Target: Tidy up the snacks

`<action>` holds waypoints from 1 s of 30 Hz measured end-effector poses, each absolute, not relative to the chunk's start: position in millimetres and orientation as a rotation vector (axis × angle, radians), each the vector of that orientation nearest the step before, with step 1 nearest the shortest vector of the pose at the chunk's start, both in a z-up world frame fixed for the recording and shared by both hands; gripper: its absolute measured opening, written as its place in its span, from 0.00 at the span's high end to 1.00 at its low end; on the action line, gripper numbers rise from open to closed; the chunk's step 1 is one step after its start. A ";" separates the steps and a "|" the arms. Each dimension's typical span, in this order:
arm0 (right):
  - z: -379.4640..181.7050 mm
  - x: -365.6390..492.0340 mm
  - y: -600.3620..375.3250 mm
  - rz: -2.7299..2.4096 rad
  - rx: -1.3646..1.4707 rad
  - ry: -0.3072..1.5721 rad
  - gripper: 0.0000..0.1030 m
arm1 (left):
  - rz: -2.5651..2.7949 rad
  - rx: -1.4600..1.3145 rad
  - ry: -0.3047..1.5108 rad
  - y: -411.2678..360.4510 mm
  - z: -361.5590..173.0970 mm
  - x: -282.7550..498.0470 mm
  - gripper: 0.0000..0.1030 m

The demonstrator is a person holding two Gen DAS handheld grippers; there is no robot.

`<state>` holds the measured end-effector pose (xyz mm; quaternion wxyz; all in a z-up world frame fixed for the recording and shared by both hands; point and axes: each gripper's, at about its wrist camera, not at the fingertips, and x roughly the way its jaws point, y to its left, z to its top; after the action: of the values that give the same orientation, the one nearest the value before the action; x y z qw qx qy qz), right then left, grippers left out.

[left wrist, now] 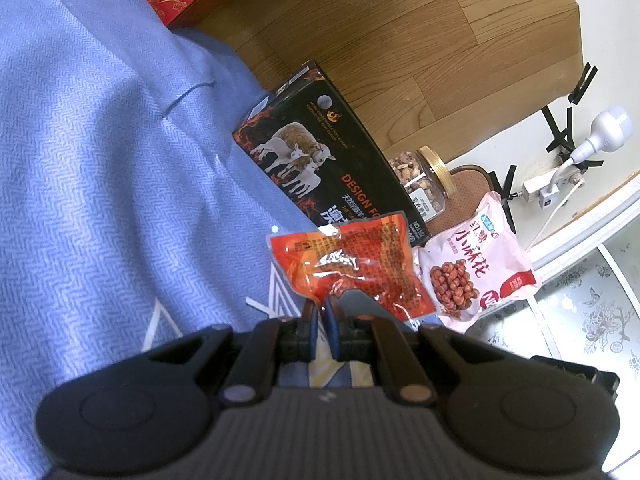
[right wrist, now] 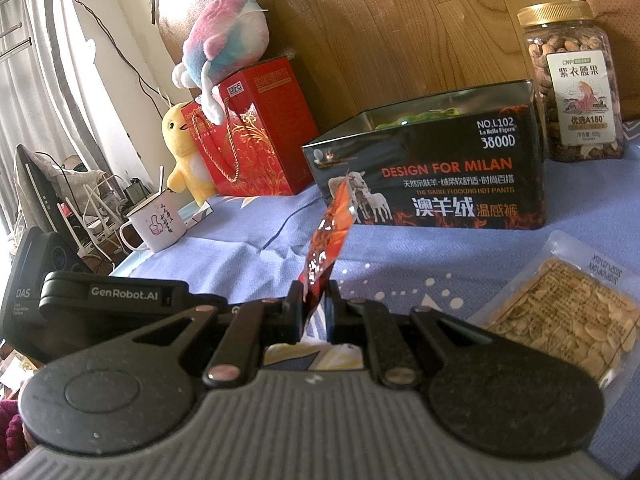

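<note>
Right gripper [right wrist: 316, 300] clamped on one end of red snack packet [right wrist: 328, 236], long axis running up toward 12 o'clock, black tin [right wrist: 432, 184] beyond at 1 o'clock, lid off. Left gripper [left wrist: 322, 312] pinched on the same packet's edge. Tin's open interior visible from right wrist only; pink bag [left wrist: 476, 264] from left only.

Glossy plastic packet [left wrist: 352, 268], woven cloth [left wrist: 100, 160]

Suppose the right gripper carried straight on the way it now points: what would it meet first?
Probably the black tin box. The right gripper, shut on a red snack packet, points across the blue cloth at the box's front wall; depth is uncertain.
</note>
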<state>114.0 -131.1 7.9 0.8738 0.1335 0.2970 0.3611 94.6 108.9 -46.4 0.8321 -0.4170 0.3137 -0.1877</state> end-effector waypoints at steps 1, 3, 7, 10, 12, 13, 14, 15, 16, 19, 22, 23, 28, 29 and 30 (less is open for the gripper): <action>7.9 114.1 -131.1 0.754 0.279 0.620 0.87 | -0.398 -0.884 0.665 108.9 -46.4 94.6 0.95; 7.9 114.0 -131.1 0.754 0.279 0.620 0.87 | -0.398 -0.884 0.665 108.9 -46.5 94.6 0.95; 7.8 114.6 -131.0 0.754 0.279 0.619 0.87 | -0.398 -0.882 0.664 108.6 -46.5 94.9 0.95; 7.8 114.2 -130.7 0.753 0.280 0.618 0.87 | -0.399 -0.873 0.665 106.9 -45.4 95.9 0.95; 8.5 114.0 -130.7 0.753 0.279 0.616 0.87 | -0.399 -0.870 0.666 106.5 -44.9 96.9 0.95; 8.8 114.3 -130.6 0.753 0.279 0.615 0.87 | -0.399 -0.868 0.666 106.6 -44.6 97.2 0.95; 8.9 113.8 -130.7 0.754 0.279 0.615 0.87 | -0.399 -0.866 0.666 106.3 -44.4 97.0 0.95; 8.8 113.4 -130.7 0.754 0.279 0.615 0.87 | -0.399 -0.863 0.665 106.5 -44.2 97.1 0.95; 8.8 114.1 -130.6 0.754 0.279 0.614 0.87 | -0.398 -0.861 0.664 106.6 -43.9 97.1 0.95; 9.2 114.1 -130.2 0.754 0.279 0.614 0.87 | -0.400 -0.858 0.665 107.0 -43.9 97.0 0.95; 9.2 114.0 -130.2 0.754 0.279 0.613 0.87 | -0.401 -0.856 0.665 106.7 -43.9 98.0 0.95; 9.1 113.5 -130.3 0.753 0.279 0.614 0.87 | -0.402 -0.855 0.665 106.5 -44.0 97.8 0.95; 9.2 113.3 -130.3 0.754 0.278 0.613 0.87 | -0.402 -0.855 0.664 106.4 -44.0 97.7 0.95; 9.2 113.3 -130.3 0.754 0.278 0.613 0.87 | -0.402 -0.855 0.664 106.8 -43.9 98.2 0.95; 9.2 113.3 -130.3 0.754 0.279 0.614 0.87 | -0.402 -0.855 0.665 106.6 -44.0 98.0 0.95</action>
<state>113.2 -130.3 9.2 0.8749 0.1334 0.2939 0.3610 98.0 106.6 -44.0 0.8378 -0.4042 0.3142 -0.1899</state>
